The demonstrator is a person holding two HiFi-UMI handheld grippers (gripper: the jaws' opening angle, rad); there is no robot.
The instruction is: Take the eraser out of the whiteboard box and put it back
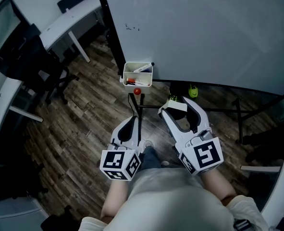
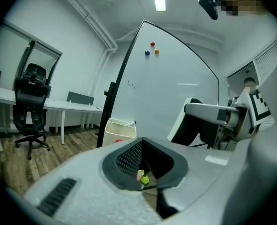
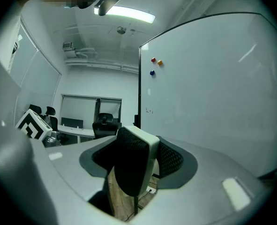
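The right gripper [image 1: 175, 108] is clamping the whiteboard eraser [image 3: 131, 165], a block with a white plastic back and a black felt face. In the right gripper view its jaws are standing wide with the pads pressing on the block's two sides. The eraser is standing on end in the grip, felt turned toward the person's left, and it is therefore out of its box and in the air in front of the person.

The left gripper [image 1: 130, 121] is hanging just beside the right one with its jaws drawn together on nothing.

Ahead of both, the small cream plastic box [image 1: 125, 75] is hanging at the lower edge of the large white whiteboard [image 1: 204, 28], well apart from the eraser and a little to its left in the head view. Markers [image 1: 142, 69] are lying in the box, and a small red round object [image 1: 137, 91] is showing just under it.

Judging by this, the return leg is what is in hand. To do it well:
- The grip should be staying firm until the eraser is over the box mouth.
- It should be coming in from above, on the side free of the markers.
- The block should be going low inside the walls before the jaws are spreading.
- The left gripper should be staying clear of the box.
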